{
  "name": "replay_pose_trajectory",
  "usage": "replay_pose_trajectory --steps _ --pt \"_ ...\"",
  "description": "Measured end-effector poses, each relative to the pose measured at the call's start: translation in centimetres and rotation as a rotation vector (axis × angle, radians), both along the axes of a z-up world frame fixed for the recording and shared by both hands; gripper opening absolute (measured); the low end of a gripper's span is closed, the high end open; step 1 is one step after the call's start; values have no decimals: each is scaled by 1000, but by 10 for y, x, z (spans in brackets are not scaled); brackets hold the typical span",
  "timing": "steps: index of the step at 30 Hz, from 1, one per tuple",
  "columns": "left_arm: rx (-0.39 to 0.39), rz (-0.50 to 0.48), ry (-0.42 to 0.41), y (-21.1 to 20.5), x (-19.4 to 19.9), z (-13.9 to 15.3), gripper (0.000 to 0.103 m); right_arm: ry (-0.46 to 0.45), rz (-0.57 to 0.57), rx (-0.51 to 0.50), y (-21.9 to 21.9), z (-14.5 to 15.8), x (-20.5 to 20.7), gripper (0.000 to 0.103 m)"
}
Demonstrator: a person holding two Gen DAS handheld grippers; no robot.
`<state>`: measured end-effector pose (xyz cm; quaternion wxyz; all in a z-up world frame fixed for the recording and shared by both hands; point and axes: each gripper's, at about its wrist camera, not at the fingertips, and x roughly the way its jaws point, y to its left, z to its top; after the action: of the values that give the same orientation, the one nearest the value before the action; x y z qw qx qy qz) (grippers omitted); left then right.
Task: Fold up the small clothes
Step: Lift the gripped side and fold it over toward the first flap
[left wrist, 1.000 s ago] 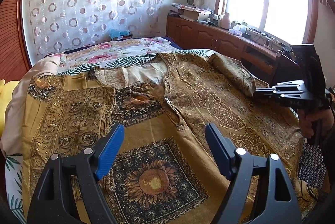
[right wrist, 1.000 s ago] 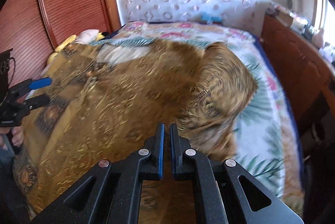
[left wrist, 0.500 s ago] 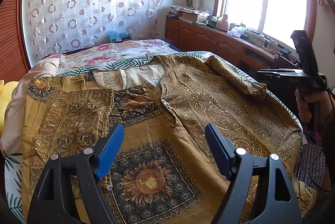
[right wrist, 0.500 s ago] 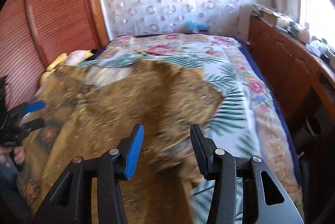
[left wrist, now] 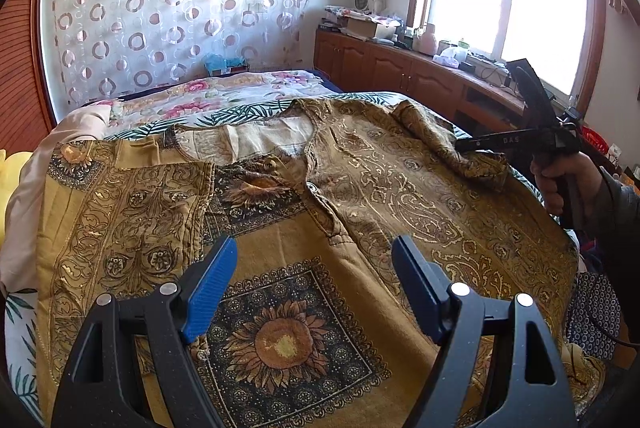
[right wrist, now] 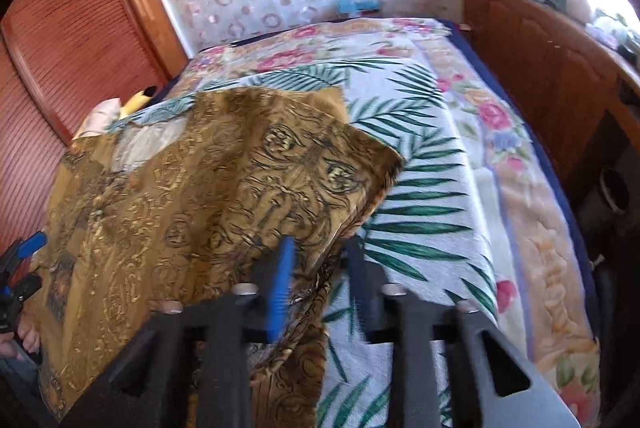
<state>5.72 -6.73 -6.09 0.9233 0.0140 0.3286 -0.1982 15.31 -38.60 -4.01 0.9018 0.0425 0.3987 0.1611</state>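
Note:
A mustard-gold patterned shirt [left wrist: 360,196] with a sunflower panel lies spread on the bed; it also shows in the right wrist view [right wrist: 200,204]. Its left sleeve [left wrist: 128,212] is folded onto the body. Its right sleeve [left wrist: 440,140] lies loose at the right edge. My left gripper [left wrist: 312,284] is open and empty, hovering above the sunflower panel. My right gripper [right wrist: 320,268] is open, with the sleeve's edge [right wrist: 328,188] lying between and just ahead of its fingers. It also shows in the left wrist view [left wrist: 464,146] at the sleeve.
The bed carries a palm-leaf and floral blanket [right wrist: 432,164]. A wooden cabinet [left wrist: 400,68] with clutter runs along the right under the window. A slatted wooden wardrobe [right wrist: 80,40] stands on the left. Yellow and pink pillows [left wrist: 16,172] lie at the left edge.
My right gripper was shut a second ago, opened, and has come down to the right sleeve's edge. The sleeve now lies flatter. My left gripper has stayed open and still.

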Motion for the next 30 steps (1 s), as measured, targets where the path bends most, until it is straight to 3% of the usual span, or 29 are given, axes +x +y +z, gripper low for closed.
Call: replay_pose_trajectory --steps 8,17,19,21,22,30 --pt "-4 -2 5 -1 0 -3 80 -127 55 -11 24 39 -17 8" --pt "-12 9 11 5 2 -2 80 -154 194 -47 86 58 -35 9" --pt "-10 11 11 6 2 -2 80 -162 209 -31 90 65 -38 20" --pt "-10 13 11 7 2 -1 80 -193 192 -32 80 74 -42 47" --pt "-11 13 11 8 2 -1 80 -207 174 -47 77 76 -41 50" --pt "-11 66 -1 33 8 4 80 -97 62 -190 56 30 -3 51"
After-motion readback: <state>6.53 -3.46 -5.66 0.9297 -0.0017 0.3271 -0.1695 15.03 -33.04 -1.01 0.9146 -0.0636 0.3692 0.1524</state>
